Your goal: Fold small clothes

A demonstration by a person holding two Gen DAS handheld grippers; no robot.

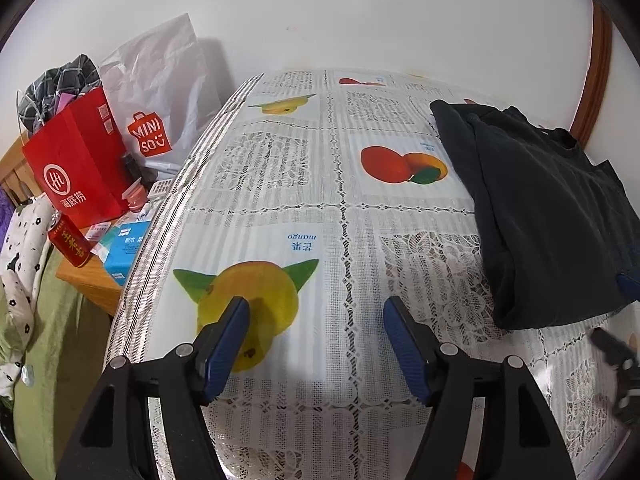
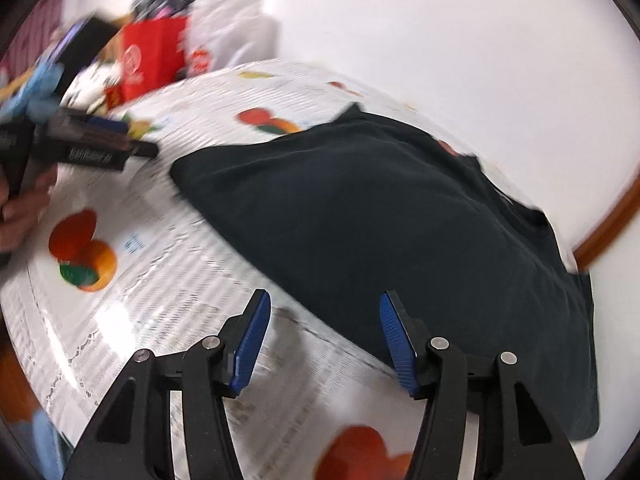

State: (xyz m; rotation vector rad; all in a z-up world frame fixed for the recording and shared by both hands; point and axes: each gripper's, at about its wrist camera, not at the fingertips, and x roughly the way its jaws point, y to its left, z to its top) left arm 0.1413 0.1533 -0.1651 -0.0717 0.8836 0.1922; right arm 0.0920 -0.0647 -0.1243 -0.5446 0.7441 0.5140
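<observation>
A dark garment (image 1: 552,216), folded over on itself, lies on the right part of the table's fruit-print lace cloth (image 1: 280,208). My left gripper (image 1: 316,304) is open over the bare cloth to the left of it, above a printed mango, with nothing between its fingers. In the right wrist view the same garment (image 2: 380,216) fills the middle. My right gripper (image 2: 325,296) hangs open over its near edge, pads not pressing on it. This view is motion-blurred. The left gripper (image 2: 100,140) shows at far left, held by a hand (image 2: 24,208).
Beside the table's left edge a low wooden stand (image 1: 88,280) holds a red paper bag (image 1: 76,168), a white Miniso bag (image 1: 160,92), a red can (image 1: 70,246) and a blue box (image 1: 122,250). A green bed sheet (image 1: 48,340) lies lower left. A white wall backs the table.
</observation>
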